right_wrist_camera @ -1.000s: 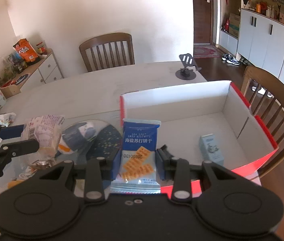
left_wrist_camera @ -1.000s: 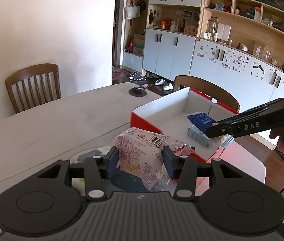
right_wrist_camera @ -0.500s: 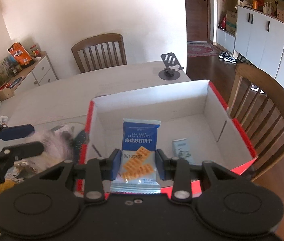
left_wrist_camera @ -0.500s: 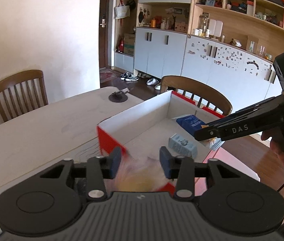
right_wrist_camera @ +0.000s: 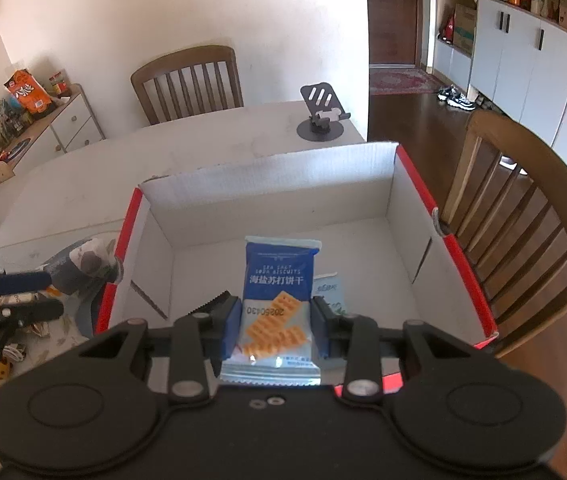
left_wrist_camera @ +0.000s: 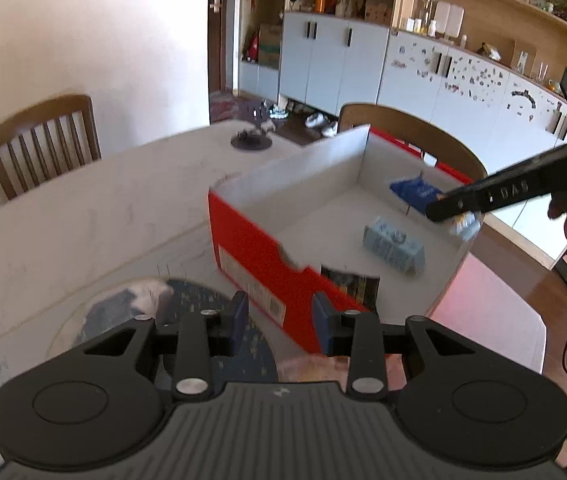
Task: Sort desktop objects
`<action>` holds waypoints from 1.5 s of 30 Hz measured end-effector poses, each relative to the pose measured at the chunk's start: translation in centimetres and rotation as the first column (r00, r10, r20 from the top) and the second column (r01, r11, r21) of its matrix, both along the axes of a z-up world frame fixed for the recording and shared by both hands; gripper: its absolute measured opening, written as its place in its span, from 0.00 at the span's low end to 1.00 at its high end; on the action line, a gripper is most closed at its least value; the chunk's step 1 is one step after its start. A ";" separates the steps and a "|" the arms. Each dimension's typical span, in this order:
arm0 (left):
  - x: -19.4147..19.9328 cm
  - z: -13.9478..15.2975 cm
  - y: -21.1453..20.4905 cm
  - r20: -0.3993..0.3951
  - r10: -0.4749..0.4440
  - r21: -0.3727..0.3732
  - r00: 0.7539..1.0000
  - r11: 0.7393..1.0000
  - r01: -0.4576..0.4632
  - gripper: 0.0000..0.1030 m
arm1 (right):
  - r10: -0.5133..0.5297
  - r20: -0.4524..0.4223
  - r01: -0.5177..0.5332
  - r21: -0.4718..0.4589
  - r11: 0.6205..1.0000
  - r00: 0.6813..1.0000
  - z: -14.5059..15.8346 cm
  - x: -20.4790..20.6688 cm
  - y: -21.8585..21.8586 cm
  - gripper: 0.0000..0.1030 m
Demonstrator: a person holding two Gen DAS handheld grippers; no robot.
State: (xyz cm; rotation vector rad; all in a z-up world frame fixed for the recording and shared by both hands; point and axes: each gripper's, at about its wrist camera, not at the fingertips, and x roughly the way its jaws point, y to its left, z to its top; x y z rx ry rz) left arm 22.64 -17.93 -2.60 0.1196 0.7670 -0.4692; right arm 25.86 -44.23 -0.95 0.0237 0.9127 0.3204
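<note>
My right gripper [right_wrist_camera: 275, 320] is shut on a blue biscuit packet [right_wrist_camera: 279, 280] and holds it over the inside of the red box with white walls [right_wrist_camera: 267, 184]. A small pale-blue carton [right_wrist_camera: 329, 292] lies on the box floor. From the left wrist view the right gripper [left_wrist_camera: 439, 212] and the biscuit packet [left_wrist_camera: 411, 190] hang over the red box [left_wrist_camera: 251, 248]. My left gripper [left_wrist_camera: 281, 320] is just outside the box's near wall, jaws narrow, with nothing between the fingertips. A blurred pink-orange shape [left_wrist_camera: 311, 368] shows low behind the pads; whether it is held is unclear.
A round dark mat [left_wrist_camera: 203, 300] with a white-grey item [left_wrist_camera: 147, 292] lies left of the box on the pale table [left_wrist_camera: 83, 220]. A black phone stand [right_wrist_camera: 323, 120] is at the far table edge. Wooden chairs [right_wrist_camera: 523, 220] stand around. Loose clutter [right_wrist_camera: 15, 352] lies under the left gripper.
The pink snack bag that stood between the left pads has dropped out of the gap and blurred away. Both grippers moved toward the box; the packet now hangs over its inside.
</note>
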 end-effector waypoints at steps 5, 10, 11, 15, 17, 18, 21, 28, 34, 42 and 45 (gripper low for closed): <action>-0.9 -1.2 0.0 -0.029 -0.050 -0.014 0.998 0.999 0.049 0.56 | 0.004 -0.007 -0.004 0.007 1.000 1.000 -0.2 0.4 -0.4 0.35; -1.3 -2.4 -0.2 -0.065 -0.081 -0.029 0.995 0.996 0.079 0.68 | 0.002 -0.007 -0.002 0.005 1.000 1.000 -0.3 0.7 -0.6 0.35; -1.5 -2.6 -0.3 -0.062 -0.095 -0.034 0.994 0.995 0.093 0.81 | 0.002 -0.007 -0.002 0.005 1.000 1.000 -0.3 0.7 -0.6 0.35; -2.5 -3.1 -1.0 -0.050 -0.171 -0.043 0.984 0.985 0.169 1.00 | 0.004 -0.013 -0.004 0.003 1.000 1.000 -0.5 1.0 -0.8 0.35; -2.6 -3.9 -1.6 -0.066 -0.194 -0.027 0.979 0.981 0.193 1.00 | 0.005 -0.015 -0.005 0.000 1.000 1.000 -0.6 1.0 -0.9 0.35; -2.5 -4.4 -1.9 -0.073 -0.196 -0.014 0.978 0.981 0.196 1.00 | 0.006 -0.016 -0.006 -0.001 1.000 1.000 -0.6 1.1 -0.9 0.35; -2.1 -6.0 -2.8 -0.104 -0.196 0.006 0.975 0.980 0.198 1.00 | 0.006 -0.019 -0.006 -0.004 1.000 1.000 -0.7 1.1 -0.9 0.35; -2.1 -7.8 -3.2 -0.112 -0.180 0.039 0.977 0.982 0.185 1.00 | 0.007 -0.020 -0.007 -0.011 1.000 1.000 -0.7 1.2 -0.8 0.35; -2.1 -7.7 -2.9 -0.089 -0.163 0.052 0.983 0.984 0.168 0.97 | 0.004 -0.023 -0.004 -0.014 1.000 1.000 -0.9 1.2 -1.0 0.35; -2.0 -7.7 -3.1 -0.091 -0.162 0.073 0.983 0.983 0.169 0.57 | 0.004 -0.023 -0.004 -0.014 1.000 1.000 -0.9 1.2 -1.0 0.35; -2.2 -7.5 -3.1 -0.086 -0.155 0.072 0.984 0.984 0.161 0.52 | 0.004 -0.022 -0.004 -0.015 1.000 1.000 -0.9 1.2 -1.0 0.35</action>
